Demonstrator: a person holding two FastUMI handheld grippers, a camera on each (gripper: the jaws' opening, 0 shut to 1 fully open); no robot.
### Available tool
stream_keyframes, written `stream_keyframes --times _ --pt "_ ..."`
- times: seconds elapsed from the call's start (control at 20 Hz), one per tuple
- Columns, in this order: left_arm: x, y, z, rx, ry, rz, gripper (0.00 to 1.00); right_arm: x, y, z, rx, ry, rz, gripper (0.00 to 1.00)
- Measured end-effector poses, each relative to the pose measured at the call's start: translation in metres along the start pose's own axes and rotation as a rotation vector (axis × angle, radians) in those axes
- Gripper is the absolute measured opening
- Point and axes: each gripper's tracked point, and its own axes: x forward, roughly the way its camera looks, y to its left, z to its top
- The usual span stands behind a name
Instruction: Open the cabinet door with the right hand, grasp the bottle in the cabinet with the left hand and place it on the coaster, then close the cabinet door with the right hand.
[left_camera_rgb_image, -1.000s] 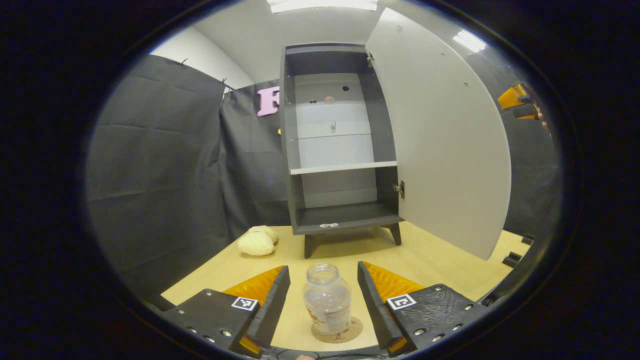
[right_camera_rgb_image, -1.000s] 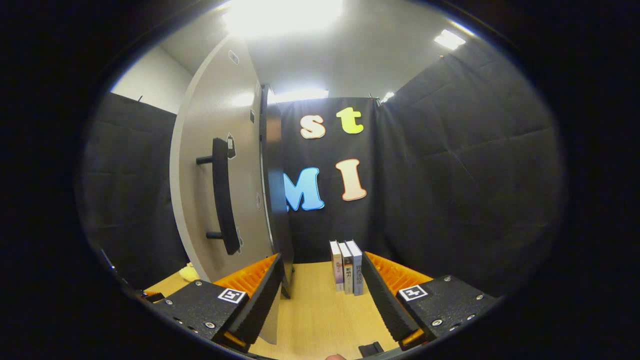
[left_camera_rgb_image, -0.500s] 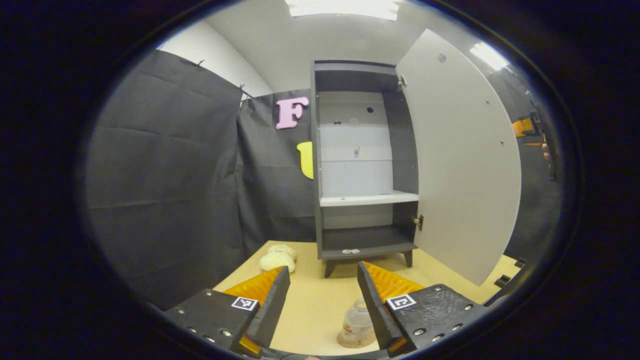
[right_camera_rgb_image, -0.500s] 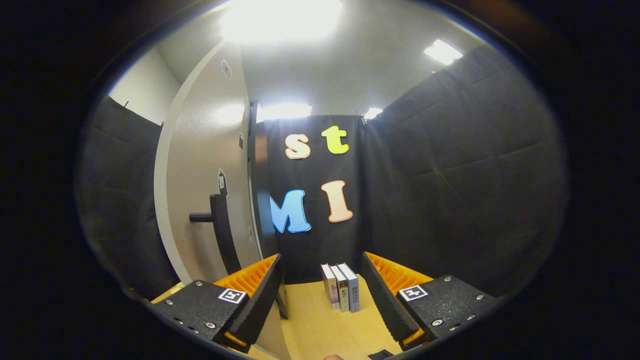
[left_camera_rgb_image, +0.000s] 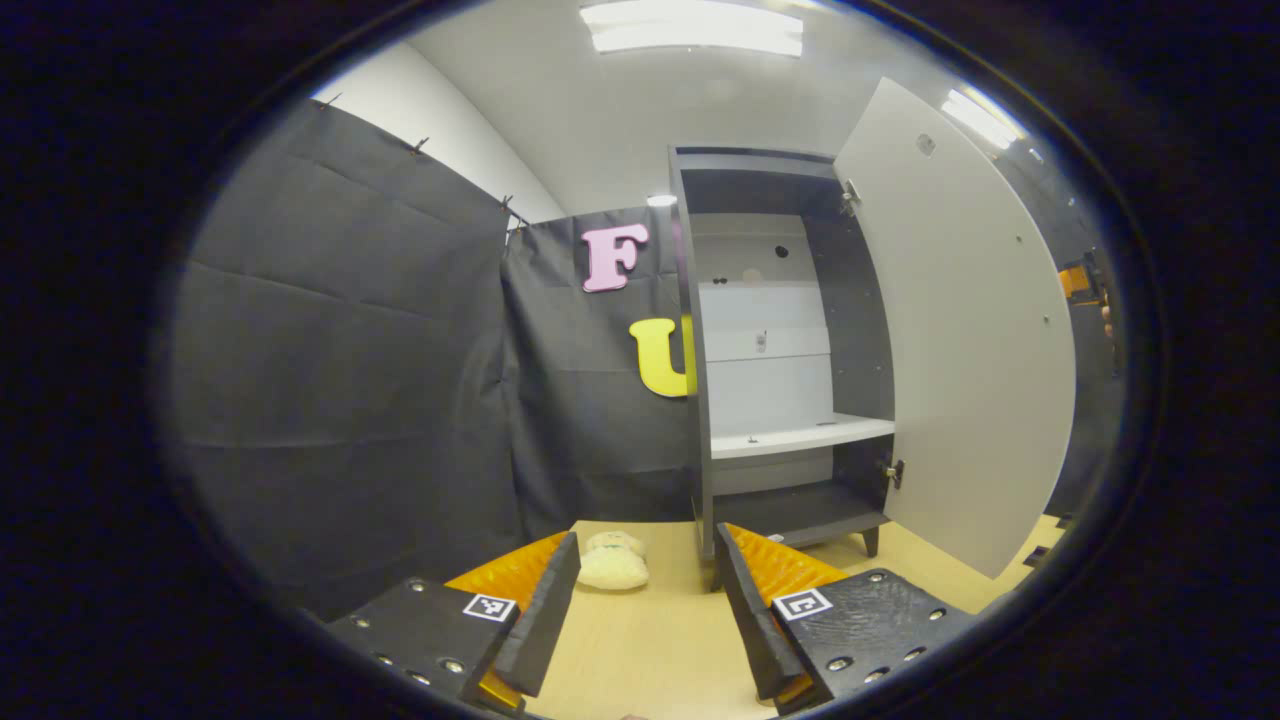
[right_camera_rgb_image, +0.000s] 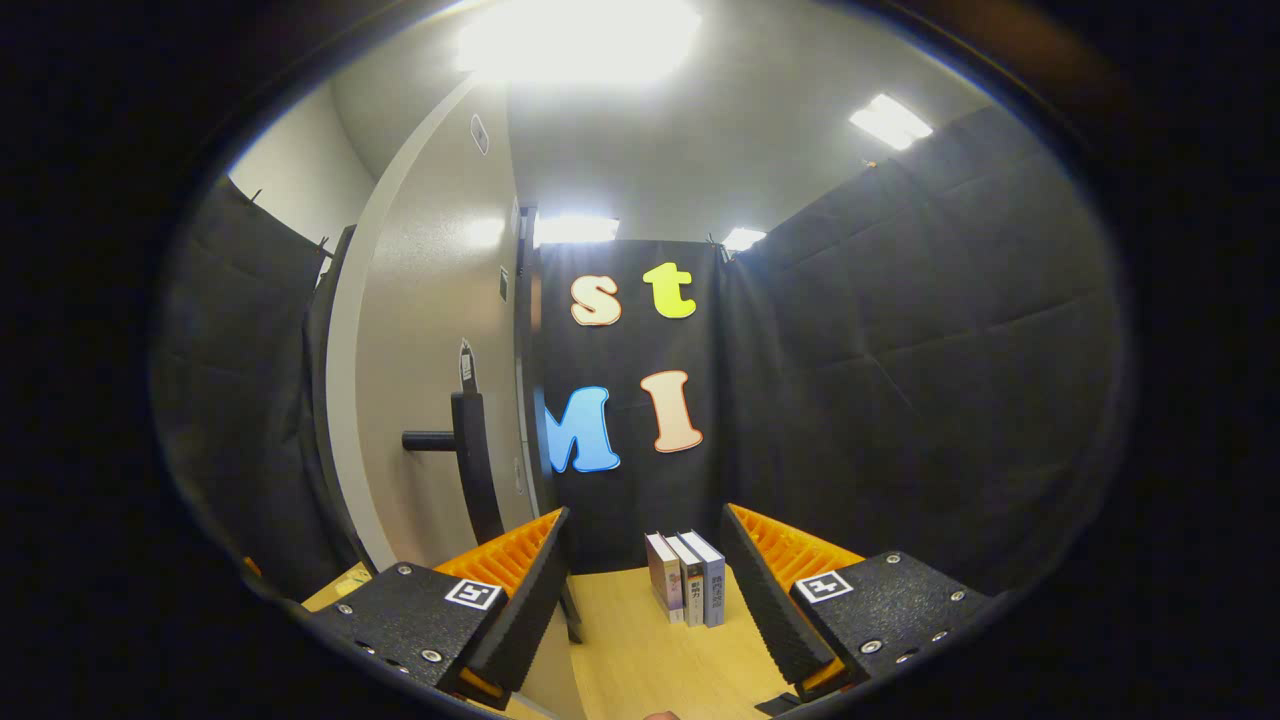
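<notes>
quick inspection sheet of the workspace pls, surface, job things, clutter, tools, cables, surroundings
surface: light wooden tabletop, bare between the left tool's fingers
job's things: cabinet with door swung wide open, shelves bare; door handle beside the right tool
clutter: cream plush toy left of the cabinet; three upright books
tools: left tool open, holding nothing; right tool open, holding nothing
cables: nothing seen
surroundings: black cloth walls, ceiling lights

Both views lit from above by ceiling panels (left_camera_rgb_image: 692, 26); in right gripper view one panel (right_camera_rgb_image: 578, 38) blows out w/ glare, sheen on cabinet door (right_camera_rgb_image: 430, 330). Heavy fisheye bend at edges, centre sharp, soft shadows only.
</notes>
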Motion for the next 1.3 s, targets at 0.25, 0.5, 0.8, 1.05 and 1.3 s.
stream_keyframes --times 0.25,0.5,0.8,1.05,1.3 --pt "0.012 0.012 -0.005 -0.007 -0.003 -0.024 0.74 -0.011 0.035 -0.003 0.010 -0.001 0.039 0.91" --pt "0.014 0.031 -0.010 -0.011 -0.002 -0.031 0.74 -0.020 0.068 -0.003 -0.013 -0.003 0.063 0.91" --pt "0.012 0.058 -0.015 -0.022 -0.003 -0.020 0.75 -0.021 0.110 -0.005 -0.018 0.001 0.108 0.91" --pt "0.008 0.080 -0.021 -0.023 -0.002 0.000 0.81 -0.013 0.144 -0.007 -0.020 -0.004 0.138 0.91" --pt "0.007 0.106 -0.027 -0.004 0.005 0.036 0.81 -0.004 0.167 -0.007 -0.004 -0.018 0.154 0.92"
